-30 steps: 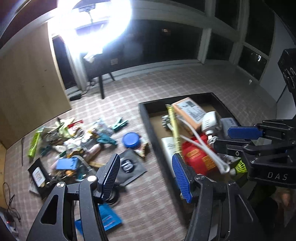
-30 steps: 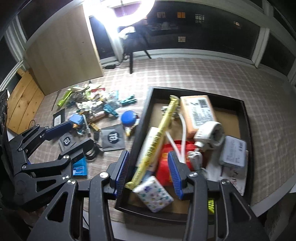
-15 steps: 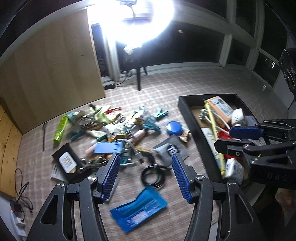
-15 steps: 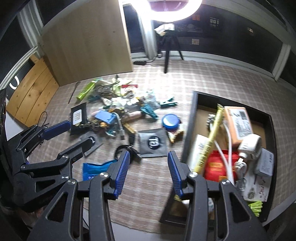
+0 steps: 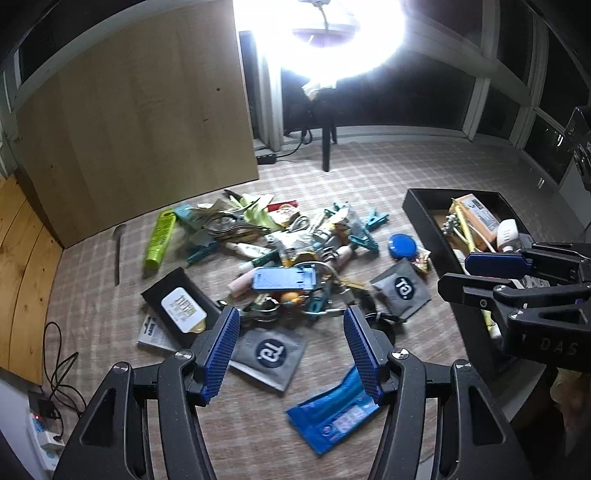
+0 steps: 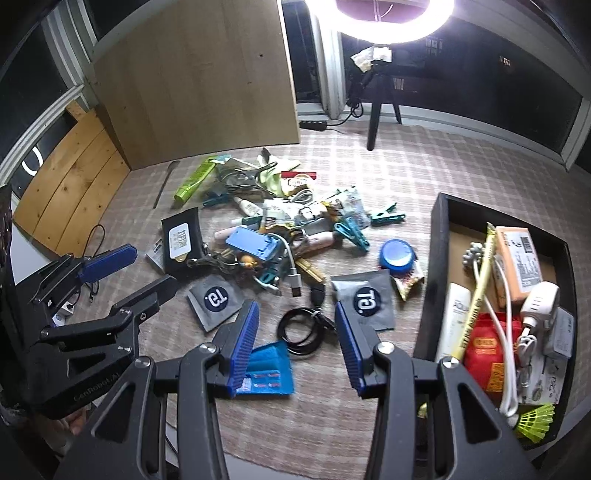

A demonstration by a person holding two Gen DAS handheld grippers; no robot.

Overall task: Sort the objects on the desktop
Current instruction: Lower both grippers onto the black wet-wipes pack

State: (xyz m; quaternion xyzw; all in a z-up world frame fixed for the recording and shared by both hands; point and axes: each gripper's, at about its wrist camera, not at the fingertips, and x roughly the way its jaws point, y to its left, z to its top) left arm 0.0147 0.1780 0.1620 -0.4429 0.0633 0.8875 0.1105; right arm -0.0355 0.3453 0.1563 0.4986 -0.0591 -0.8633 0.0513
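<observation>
A pile of small desk objects [image 5: 288, 258] lies mid-table; it also shows in the right wrist view [image 6: 280, 236]. A black tray [image 6: 439, 258] on the right holds a red pouch [image 6: 484, 347], an orange box [image 6: 517, 266], a white charger [image 6: 539, 306] and more. My left gripper [image 5: 291, 354] is open and empty above a grey sachet [image 5: 269, 350]. My right gripper [image 6: 295, 347] is open and empty above a coiled black cable [image 6: 303, 328] and a blue packet [image 6: 269, 373].
A green tube [image 5: 160, 236], a black pack with a white label [image 5: 181, 306], a blue round lid [image 6: 397, 254] and a second grey sachet [image 6: 369, 299] lie around the pile. A wooden panel [image 5: 136, 122] stands at the back left. A ring light [image 6: 391, 22] glares behind.
Both grippers have swung left, away from the black tray and over the pile. Both stay open and empty.
</observation>
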